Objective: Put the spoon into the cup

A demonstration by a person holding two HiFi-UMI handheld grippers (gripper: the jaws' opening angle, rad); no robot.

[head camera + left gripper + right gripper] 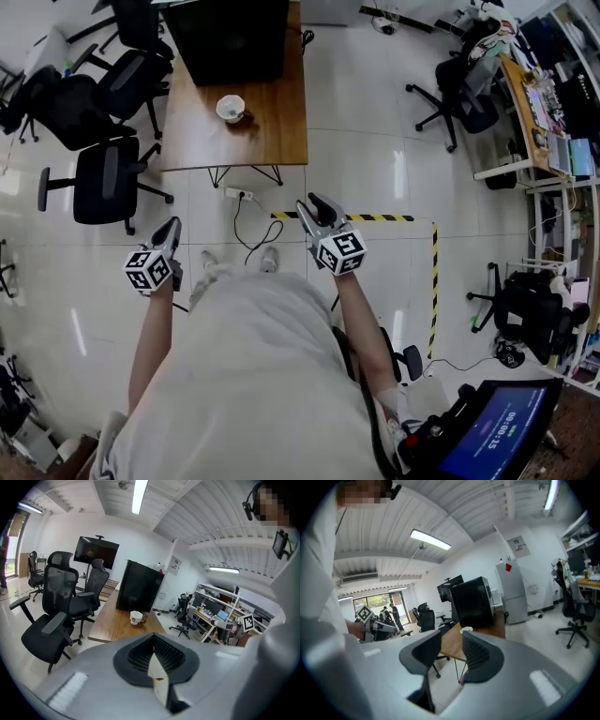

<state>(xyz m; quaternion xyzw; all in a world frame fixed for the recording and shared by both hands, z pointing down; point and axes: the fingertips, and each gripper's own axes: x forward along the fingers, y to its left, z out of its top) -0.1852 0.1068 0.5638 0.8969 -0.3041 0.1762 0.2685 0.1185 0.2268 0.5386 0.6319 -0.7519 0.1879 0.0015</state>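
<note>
A white cup [230, 108] stands on the wooden table [272, 131], far ahead of both grippers. It also shows in the left gripper view as the cup [136, 617] and in the right gripper view as a white rim [466, 629]. A small brown thing [247, 120] lies against it; I cannot make out a spoon. My left gripper [172, 223] [153, 637] is held over the floor, its jaws meeting at the tips with nothing in them. My right gripper [312, 202] [451, 637] has a gap between its jaws and holds nothing.
A big black box [230, 37] takes up the table's far end. Black office chairs [103, 178] crowd the table's left side. A power strip with its cable [239, 194] and yellow-black tape [434, 272] lie on the floor ahead. Cluttered desks [534, 112] stand at the right.
</note>
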